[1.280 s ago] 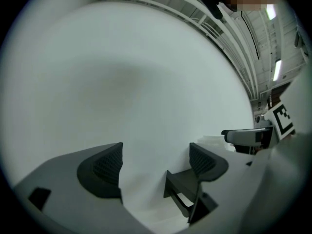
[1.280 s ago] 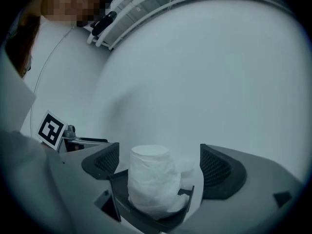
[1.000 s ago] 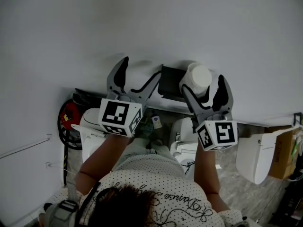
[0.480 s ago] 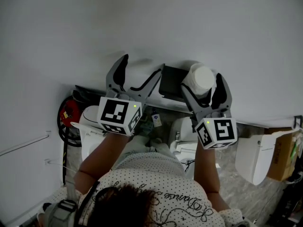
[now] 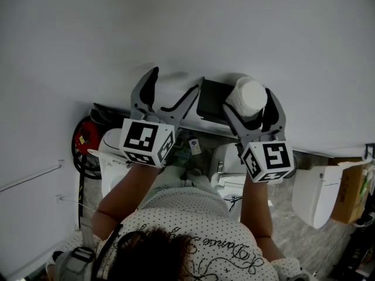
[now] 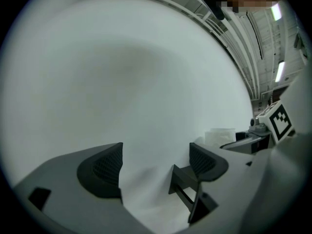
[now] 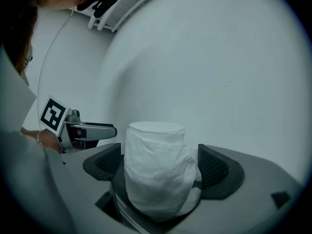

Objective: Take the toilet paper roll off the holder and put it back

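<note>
2 grippers, 1 toilet paper roll (image 5: 247, 93), 1 black holder (image 5: 211, 101) on the white wall (image 5: 176, 28). The roll stood upright on the holder's right end. The right gripper (image 7: 158, 162) straddled it with jaws wide, just closing in. Its pads (image 7: 214, 167) sat just beside the roll, no visible squeeze. The left gripper (image 6: 155, 162) was further left, jaws wide, empty.

The person wears a white top (image 5: 193, 221) sprinkled with small dark dots and dark script lettering. The left gripper (image 5: 174, 84) and right gripper (image 5: 251, 101) are grey plastic, with curved fingers (image 6: 105, 167) padded in dark ribbing, each bearing a white cube (image 5: 146, 143) printed with black square markers.
</note>
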The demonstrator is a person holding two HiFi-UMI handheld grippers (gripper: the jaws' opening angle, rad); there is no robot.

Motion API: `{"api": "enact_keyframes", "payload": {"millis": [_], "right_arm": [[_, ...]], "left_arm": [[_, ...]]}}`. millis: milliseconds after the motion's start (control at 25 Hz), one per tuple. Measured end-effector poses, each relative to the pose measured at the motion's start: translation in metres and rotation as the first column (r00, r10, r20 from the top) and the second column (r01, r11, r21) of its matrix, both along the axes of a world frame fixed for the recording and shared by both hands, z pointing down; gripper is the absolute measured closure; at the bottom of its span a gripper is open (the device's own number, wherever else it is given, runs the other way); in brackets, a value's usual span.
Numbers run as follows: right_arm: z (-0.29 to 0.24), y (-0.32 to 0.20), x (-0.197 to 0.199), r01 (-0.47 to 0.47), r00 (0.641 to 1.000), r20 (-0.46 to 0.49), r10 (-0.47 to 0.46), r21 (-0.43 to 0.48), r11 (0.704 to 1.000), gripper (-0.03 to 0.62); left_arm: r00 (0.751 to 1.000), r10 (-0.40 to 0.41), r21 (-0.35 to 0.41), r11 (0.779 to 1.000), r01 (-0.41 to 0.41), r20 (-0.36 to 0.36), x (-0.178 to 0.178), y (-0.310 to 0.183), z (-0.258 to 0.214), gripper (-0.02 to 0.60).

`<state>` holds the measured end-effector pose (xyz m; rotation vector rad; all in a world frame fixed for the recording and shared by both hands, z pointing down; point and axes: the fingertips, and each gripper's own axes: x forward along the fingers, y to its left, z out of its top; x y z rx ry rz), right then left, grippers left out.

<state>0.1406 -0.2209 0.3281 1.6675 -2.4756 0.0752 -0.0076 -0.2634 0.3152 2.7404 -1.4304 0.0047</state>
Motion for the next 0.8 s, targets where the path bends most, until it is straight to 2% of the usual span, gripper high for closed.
{"api": "enact_keyframes", "payload": {"millis": [360,600,800], "right_arm": [[0.008,-0.002,-0.004,0.019,0.998,-0.067,-0.022,-0.043,0.999,0.125],[0.016,-0.004,-0.006,0.066,0.992,-0.095,-0.078,-0.121,0.990,0.127],[0.019,-0.005,-0.005,0.076,0.990,-0.103,-0.093,-0.154,0.985,0.166]], "left_arm": [[1.000,-0.005,0.000,1.000,0.005,0.003,-0.002,-0.001,0.000,0.172],[1.000,-0.003,-0.002,1.000,0.003,0.004,-0.002,-0.002,0.000,0.172],[1.000,-0.003,-0.003,1.000,0.003,0.004,-0.003,-0.002,0.000,0.172]]}}
